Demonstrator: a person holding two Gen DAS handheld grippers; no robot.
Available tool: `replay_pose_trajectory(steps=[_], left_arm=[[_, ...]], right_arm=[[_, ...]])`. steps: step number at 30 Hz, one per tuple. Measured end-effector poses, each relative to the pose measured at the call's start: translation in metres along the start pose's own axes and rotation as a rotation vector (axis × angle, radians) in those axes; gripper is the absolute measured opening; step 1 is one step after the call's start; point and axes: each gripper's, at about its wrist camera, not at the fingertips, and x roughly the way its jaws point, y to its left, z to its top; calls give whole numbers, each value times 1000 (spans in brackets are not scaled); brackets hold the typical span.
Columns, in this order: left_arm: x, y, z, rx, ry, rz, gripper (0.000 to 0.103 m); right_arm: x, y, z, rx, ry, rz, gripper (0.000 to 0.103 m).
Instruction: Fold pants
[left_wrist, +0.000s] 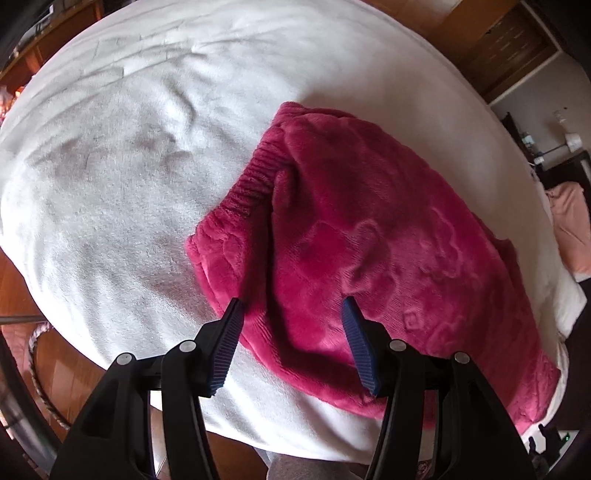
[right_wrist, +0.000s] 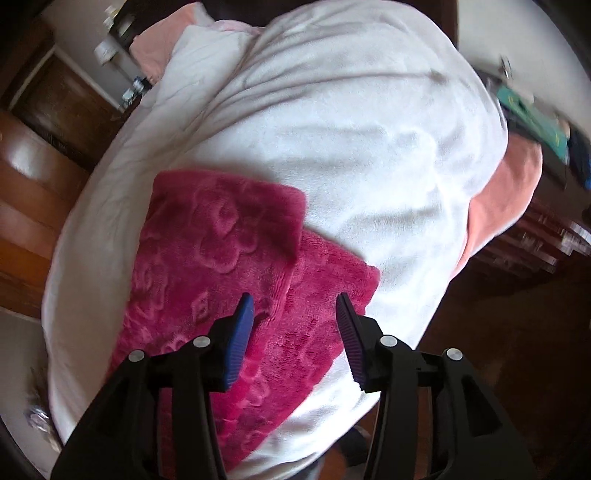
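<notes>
Magenta fleece pants (left_wrist: 369, 236) with an embossed flower pattern lie folded on a white blanket (left_wrist: 122, 184). The ribbed waistband (left_wrist: 255, 177) faces left in the left wrist view. My left gripper (left_wrist: 291, 314) is open and empty, hovering above the near part of the pants. In the right wrist view the pants (right_wrist: 229, 258) lie in two stacked layers, the upper layer's edge set back from the lower. My right gripper (right_wrist: 295, 306) is open and empty above the leg end.
The white blanket (right_wrist: 351, 129) covers a bed. A pink cloth (right_wrist: 506, 192) hangs at its right side, and pink bedding (left_wrist: 572, 229) lies beyond the bed. Wooden floor (left_wrist: 22, 288) and dark wooden furniture (right_wrist: 62, 99) surround the bed.
</notes>
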Motion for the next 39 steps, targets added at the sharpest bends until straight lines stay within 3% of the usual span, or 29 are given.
replay_pose_trajectory(steps=[4, 8, 12, 17, 18, 19, 20, 23, 27, 29, 35, 39], left_arm=[[6, -3, 1, -19, 22, -18, 50], [6, -10, 1, -8, 29, -21, 50], [7, -20, 6, -13, 35, -25, 50], [10, -34, 9, -2, 34, -24, 49], [12, -37, 9, 6, 33, -12, 44], [15, -40, 10, 14, 36, 9, 23], [19, -42, 11, 15, 42, 29, 11], [25, -46, 13, 25, 29, 129, 0], [28, -48, 19, 68, 11, 245, 0], [28, -45, 24, 71, 11, 263, 0], [23, -45, 28, 122, 9, 273, 0], [7, -71, 25, 229, -40, 252, 0]], right_arm=[[6, -9, 8, 93, 16, 69, 47], [16, -5, 16, 103, 24, 114, 47], [36, 0, 20, 102, 45, 80, 45], [45, 7, 23, 89, 61, 102, 11], [43, 11, 26, 73, 59, 95, 7], [39, 13, 27, 57, 53, 85, 5], [33, 15, 28, 42, 43, 80, 5], [8, 22, 30, -5, 4, 85, 5], [-28, 22, 22, -57, -34, 83, 5], [-26, 14, 17, -70, -27, 41, 5], [37, -3, -2, -165, 52, -135, 6], [27, 9, -12, -236, -21, -210, 18]])
